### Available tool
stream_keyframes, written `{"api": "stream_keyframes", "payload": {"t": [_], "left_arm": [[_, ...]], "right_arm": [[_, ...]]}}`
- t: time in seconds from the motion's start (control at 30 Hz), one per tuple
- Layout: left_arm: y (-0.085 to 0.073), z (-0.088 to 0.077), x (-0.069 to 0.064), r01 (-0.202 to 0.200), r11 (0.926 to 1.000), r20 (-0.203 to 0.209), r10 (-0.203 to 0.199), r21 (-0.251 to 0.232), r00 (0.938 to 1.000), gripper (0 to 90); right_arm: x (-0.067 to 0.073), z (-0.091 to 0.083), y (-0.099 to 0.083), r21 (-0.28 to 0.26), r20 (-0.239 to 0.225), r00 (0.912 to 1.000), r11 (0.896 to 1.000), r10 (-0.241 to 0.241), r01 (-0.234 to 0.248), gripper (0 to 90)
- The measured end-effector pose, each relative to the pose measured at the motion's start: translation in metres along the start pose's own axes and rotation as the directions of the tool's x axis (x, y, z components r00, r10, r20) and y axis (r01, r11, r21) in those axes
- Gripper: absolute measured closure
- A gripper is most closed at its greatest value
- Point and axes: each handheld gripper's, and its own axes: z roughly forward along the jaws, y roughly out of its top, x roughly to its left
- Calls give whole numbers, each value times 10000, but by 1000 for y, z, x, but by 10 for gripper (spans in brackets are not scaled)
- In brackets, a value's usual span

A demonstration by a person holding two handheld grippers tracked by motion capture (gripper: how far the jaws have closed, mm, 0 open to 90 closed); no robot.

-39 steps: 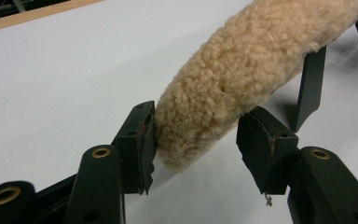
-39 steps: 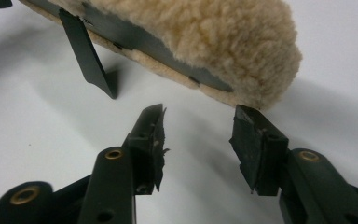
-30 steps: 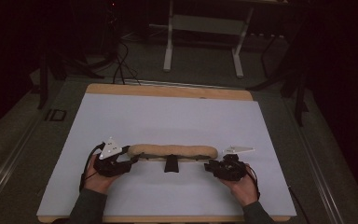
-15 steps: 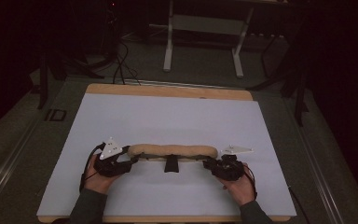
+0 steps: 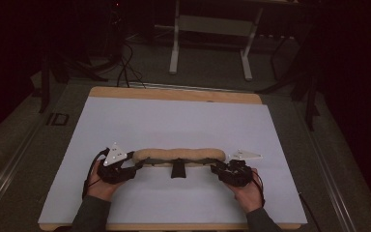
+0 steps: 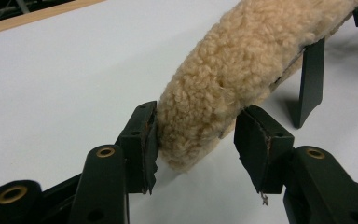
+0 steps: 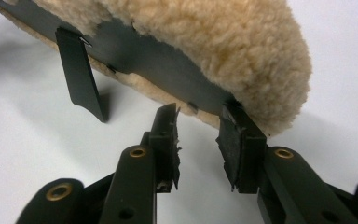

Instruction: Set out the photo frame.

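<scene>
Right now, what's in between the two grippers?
In the high view, the fluffy tan pad stretches across the white table from the left gripper to the right gripper, with a black strap hanging at its middle.

left gripper (image 5: 137, 164): showing black jaws, brass-ringed pivot holes, a grey three-cornered plate on top.
right gripper (image 5: 215, 168): wearing the same black body; pad edges fraying.
cables: trailing black, looping near each hand.
sleeves: showing dark grey.
</scene>
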Motion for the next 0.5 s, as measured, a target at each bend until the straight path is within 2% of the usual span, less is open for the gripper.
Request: {"api": "stream_keyframes", "payload": {"t": [0.3, 0.5], "left_arm": [[0, 0, 0, -14, 10000, -7, 14, -5, 10000, 517], [0, -1, -1, -71, 10000, -49, 72, 11, 10000, 520]], "right_arm": [[0, 1, 1, -83, -79, 9999, 9999, 138, -138, 595], [0, 1, 2, 25, 22, 9997, 9997, 223, -223, 620]]}}
